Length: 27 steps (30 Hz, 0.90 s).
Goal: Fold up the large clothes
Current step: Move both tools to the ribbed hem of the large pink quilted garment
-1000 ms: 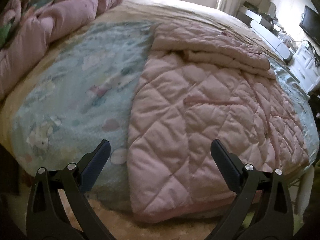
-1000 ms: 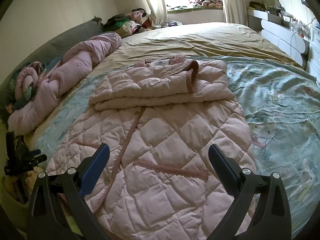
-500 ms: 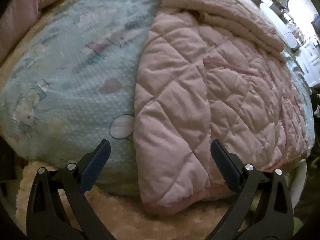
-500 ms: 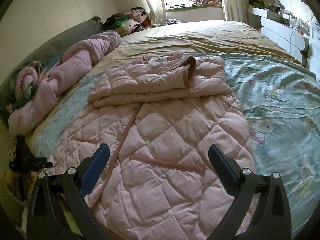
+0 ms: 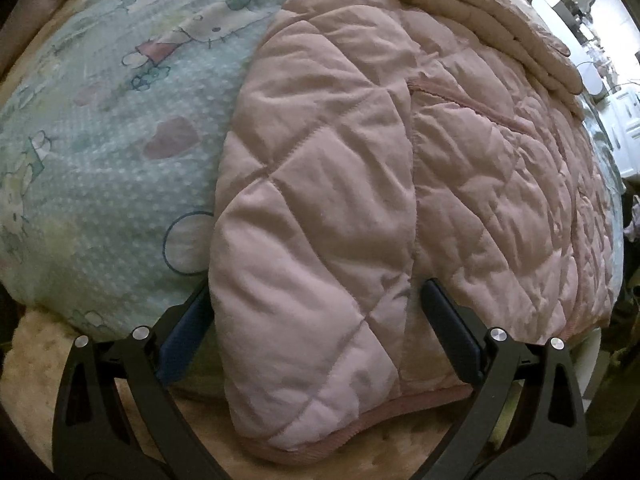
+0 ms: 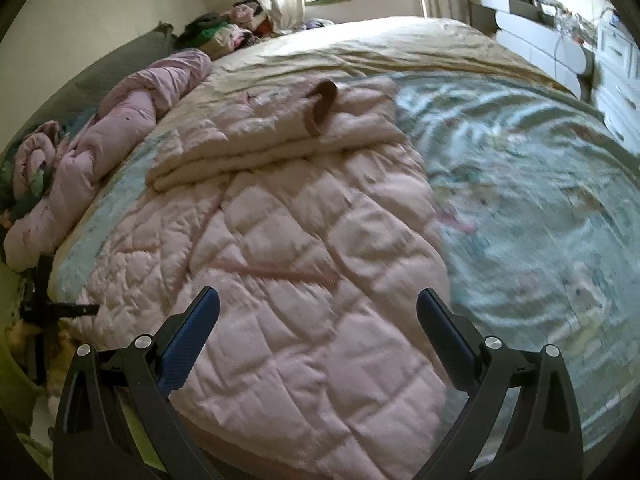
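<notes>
Bed [image 6: 540, 200] with cartoon-print sheet carries pink quilted coat [image 6: 304, 280], far half folded over, near hem hanging off near edge. Left gripper [image 5: 316, 320] spread wide, straddling coat's near-left corner. Right gripper [image 6: 318, 320] released above coat's near part.

Both claws spread wide

The black left claw [image 5: 316, 320] with blue-padded fingers [image 5: 450, 332] stands spread apart; the matching black right claw [image 6: 318, 320] is likewise wide apart, gripping nothing.

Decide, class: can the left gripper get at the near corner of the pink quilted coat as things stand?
Probably yes. The left gripper is open with its fingers either side of the pink quilted coat corner at the bed edge, and nothing lies between them.
</notes>
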Tool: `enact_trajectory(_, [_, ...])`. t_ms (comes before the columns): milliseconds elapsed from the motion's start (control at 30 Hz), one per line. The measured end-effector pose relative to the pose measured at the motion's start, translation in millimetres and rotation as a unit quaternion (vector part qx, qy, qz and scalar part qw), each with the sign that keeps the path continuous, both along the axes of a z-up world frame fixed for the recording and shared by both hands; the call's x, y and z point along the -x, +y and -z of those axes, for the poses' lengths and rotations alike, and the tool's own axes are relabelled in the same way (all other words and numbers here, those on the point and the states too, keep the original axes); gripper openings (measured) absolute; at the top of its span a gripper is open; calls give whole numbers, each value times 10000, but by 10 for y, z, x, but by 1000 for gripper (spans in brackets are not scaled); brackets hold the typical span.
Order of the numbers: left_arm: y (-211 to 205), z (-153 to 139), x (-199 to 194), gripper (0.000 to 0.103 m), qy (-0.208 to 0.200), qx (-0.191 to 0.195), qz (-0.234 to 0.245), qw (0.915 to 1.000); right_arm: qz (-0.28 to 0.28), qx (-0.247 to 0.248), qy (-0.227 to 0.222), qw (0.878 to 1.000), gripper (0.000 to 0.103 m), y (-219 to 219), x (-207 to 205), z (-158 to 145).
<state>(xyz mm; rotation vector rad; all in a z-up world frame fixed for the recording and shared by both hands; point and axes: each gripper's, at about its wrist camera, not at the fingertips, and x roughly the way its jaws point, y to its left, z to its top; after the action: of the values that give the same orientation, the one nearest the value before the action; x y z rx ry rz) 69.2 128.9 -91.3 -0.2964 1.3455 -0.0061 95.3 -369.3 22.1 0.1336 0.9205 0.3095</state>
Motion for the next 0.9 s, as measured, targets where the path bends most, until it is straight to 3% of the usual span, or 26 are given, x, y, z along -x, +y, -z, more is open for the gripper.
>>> enact_trajectory(200, [-248,-81,159,88,-306,73,421,9986,132,82,563,9983,98,-208,148,279])
enact_trajectory(433, [-284,-231,297,61,-597,219,466,9969,-32,267,1137,9932,98,-192,363,635])
enact_trajectory(633, [-219,-304,413,60,-680,479,500,9953,-216,-81,1584,9871,97,-193,563,885])
enact_trajectory(700, [-181,-300,367,62,-618,426,569,9956,-204,-298,1575,9869,87,-218,605,907])
enact_trajectory(767, [-208,-266,346,74,-504,381,692,9956,-196,-428,1512,9874,79,-233,645,900])
enact_trajectory(800, [-236,-254,337,76,-456,373,747,9955,-231,-433,1464,9880,74,-230,654,887])
enact_trajectory(867, [-261,-246,350,76,-446,294,849,9950,-219,-484,1329,9897,52,-246,673,840])
enact_trajectory(900, [-264,-239,338,76,-433,301,844,9950,-201,-551,1292,9899,45,-267,660,820])
